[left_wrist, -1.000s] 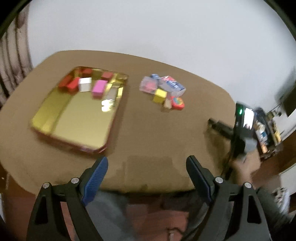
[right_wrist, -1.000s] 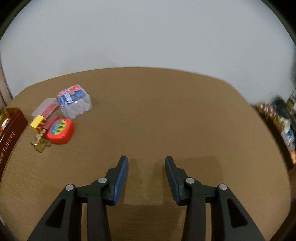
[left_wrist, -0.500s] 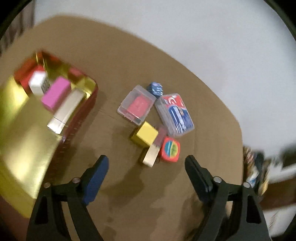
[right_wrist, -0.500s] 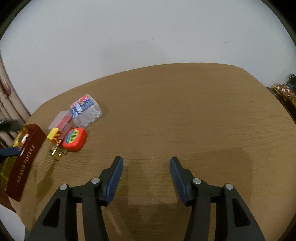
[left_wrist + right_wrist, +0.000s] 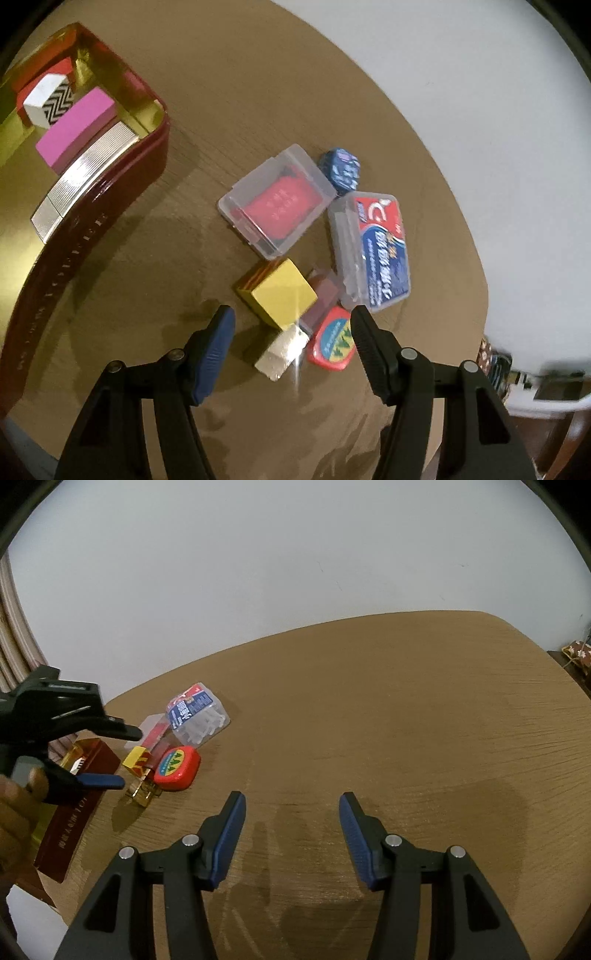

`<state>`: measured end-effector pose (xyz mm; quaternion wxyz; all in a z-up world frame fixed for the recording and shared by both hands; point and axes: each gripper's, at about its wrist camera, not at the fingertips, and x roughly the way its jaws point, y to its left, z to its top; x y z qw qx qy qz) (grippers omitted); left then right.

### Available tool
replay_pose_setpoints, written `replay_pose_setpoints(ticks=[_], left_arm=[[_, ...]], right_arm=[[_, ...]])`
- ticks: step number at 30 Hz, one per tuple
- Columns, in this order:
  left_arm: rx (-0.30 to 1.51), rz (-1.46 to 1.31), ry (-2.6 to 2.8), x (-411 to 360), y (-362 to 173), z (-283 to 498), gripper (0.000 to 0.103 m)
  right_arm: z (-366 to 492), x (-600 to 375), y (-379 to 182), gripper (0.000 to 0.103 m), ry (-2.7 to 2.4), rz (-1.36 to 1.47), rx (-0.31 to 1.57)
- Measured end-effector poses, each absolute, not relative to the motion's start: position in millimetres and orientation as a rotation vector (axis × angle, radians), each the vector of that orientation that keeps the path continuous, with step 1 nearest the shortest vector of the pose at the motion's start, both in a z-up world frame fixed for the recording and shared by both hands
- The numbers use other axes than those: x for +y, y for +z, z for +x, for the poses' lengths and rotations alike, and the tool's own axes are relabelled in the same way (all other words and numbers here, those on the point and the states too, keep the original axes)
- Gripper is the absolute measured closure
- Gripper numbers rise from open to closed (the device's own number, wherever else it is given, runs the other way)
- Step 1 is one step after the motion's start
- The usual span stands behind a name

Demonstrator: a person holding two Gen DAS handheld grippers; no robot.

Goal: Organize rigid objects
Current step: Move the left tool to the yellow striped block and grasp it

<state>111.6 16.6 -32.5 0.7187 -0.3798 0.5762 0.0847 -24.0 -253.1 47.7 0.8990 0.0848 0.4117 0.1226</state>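
- A brown wooden table (image 5: 406, 716) stands against a plain white wall (image 5: 295, 561); a ribbed curtain (image 5: 14, 627) hangs at the far left, and blurred clutter sits past the table's right edge.
- A red tin (image 5: 110, 192) with a gold inside lies at the table's left end. Four blocks show in it: one red (image 5: 55, 70), one white with black zigzags (image 5: 50, 99), one pink (image 5: 75, 129), one ribbed silver (image 5: 85, 177).
- Beside the tin lies a loose cluster of seven pieces: a clear case with a red insert (image 5: 277, 206), a blue-labelled clear box (image 5: 376, 251), a small dark blue piece (image 5: 341, 170), a yellow cube (image 5: 284, 295), a gold foil cube (image 5: 282, 354), a red tape measure (image 5: 332, 339), and a dark brown piece (image 5: 325, 295) wedged among them, hard to make out.
- The left gripper (image 5: 291, 325) hovers spread over the yellow and foil cubes, holding nothing.
- The right gripper (image 5: 291, 819) hangs spread above bare table, well apart from the cluster.
- The tin's near end is cut off; its lettering is unreadable.
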Motion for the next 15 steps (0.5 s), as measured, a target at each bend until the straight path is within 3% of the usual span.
replay_pose_setpoints(ticks=[7, 15], left_arm=[[1.281, -0.939, 0.223, 25, -46, 119, 0.067], [1.286, -0.985, 0.252, 27, -53, 119, 0.068]], right_arm=[[-27, -255, 50, 0.049, 0.275, 0.192, 0.844], [-34, -258, 54, 0.049, 0.291, 0.199, 0.839]])
